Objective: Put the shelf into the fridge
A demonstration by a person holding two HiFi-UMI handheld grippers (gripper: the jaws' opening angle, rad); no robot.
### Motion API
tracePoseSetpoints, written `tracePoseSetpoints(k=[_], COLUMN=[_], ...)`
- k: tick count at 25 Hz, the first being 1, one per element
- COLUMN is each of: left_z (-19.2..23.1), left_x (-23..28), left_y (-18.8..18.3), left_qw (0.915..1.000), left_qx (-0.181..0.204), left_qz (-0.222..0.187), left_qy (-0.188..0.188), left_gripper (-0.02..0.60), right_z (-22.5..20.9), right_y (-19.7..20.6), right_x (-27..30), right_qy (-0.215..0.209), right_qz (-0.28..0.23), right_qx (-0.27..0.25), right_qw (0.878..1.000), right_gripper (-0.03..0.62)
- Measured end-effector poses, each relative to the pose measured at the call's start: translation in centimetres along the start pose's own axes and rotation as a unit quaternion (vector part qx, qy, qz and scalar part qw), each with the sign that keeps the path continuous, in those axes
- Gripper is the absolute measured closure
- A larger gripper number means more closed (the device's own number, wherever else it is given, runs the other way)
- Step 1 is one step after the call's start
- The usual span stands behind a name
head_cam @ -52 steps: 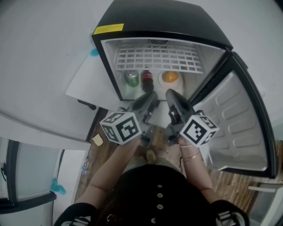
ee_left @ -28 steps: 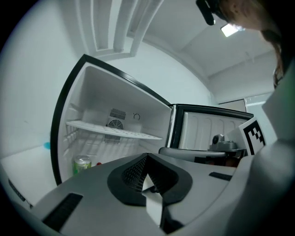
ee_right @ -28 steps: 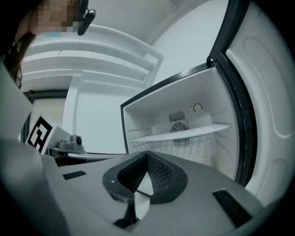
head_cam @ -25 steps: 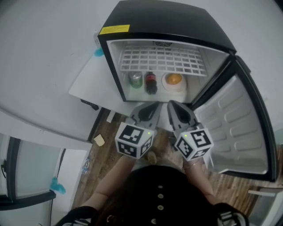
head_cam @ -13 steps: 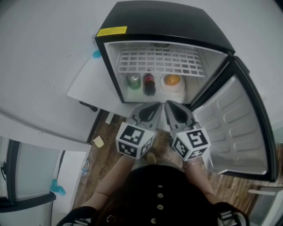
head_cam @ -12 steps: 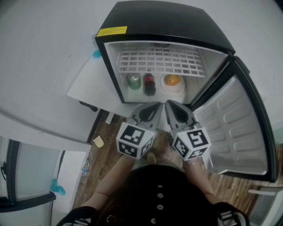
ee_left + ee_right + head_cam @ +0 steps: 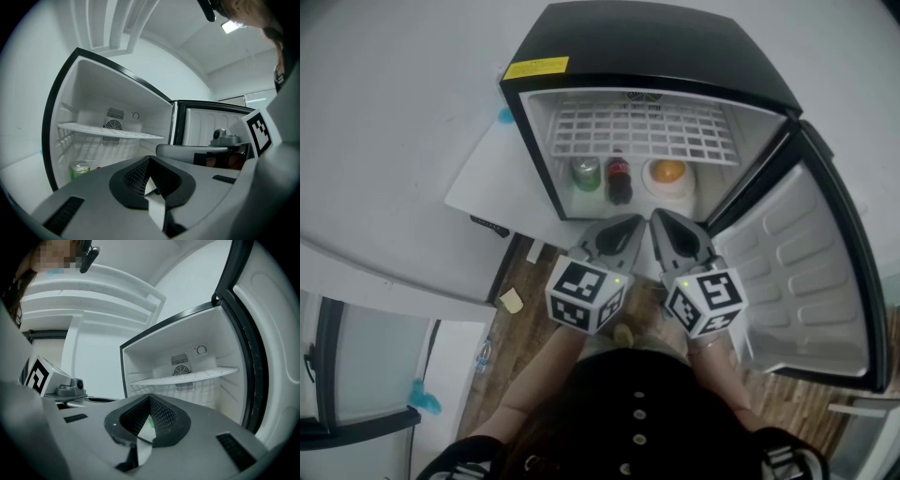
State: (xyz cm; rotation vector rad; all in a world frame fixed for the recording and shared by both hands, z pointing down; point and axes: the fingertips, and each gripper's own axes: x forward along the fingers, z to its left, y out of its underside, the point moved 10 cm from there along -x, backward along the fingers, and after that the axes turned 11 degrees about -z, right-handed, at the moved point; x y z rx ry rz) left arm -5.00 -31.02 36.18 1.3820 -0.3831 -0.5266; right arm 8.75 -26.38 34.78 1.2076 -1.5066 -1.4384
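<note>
The white wire shelf (image 7: 642, 127) lies level in the upper part of the open black fridge (image 7: 656, 42). It also shows in the left gripper view as the shelf (image 7: 110, 131) and in the right gripper view as the shelf (image 7: 187, 377). My left gripper (image 7: 626, 227) and right gripper (image 7: 660, 223) sit side by side just outside the fridge mouth, below the shelf and apart from it. The left gripper (image 7: 149, 160) and the right gripper (image 7: 150, 398) are both shut with nothing between the jaws.
Under the shelf stand a green can (image 7: 586, 172), a cola bottle (image 7: 619, 176) and an orange in a white bowl (image 7: 668, 174). The fridge door (image 7: 797, 272) swings open at the right. A white panel (image 7: 497, 178) lies left of the fridge, over a wooden floor (image 7: 534, 300).
Both grippers have drawn back a little from the fridge mouth toward the person over the last two seconds. The shelf has stayed in place inside the fridge.
</note>
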Motion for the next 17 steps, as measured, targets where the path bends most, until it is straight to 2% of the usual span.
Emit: tracePoseSetpoints(k=[8, 17], left_z=[0.6, 0.63], left_x=[0.44, 0.86], left_y=[0.02, -0.18], left_qw=[0.9999, 0.9999], left_qx=[-0.013, -0.011], left_qz=[0.004, 0.002], left_qy=[0.004, 0.005], left_gripper=[0.575, 0.575], right_z=[-0.33, -0.24], right_y=[-0.12, -0.23], right_x=[0.29, 0.64], right_qy=[0.005, -0.001], right_qz=[-0.001, 0.001], right_qx=[0.002, -0.014], right_qw=[1.0, 1.0], right_gripper=[0.585, 0.585])
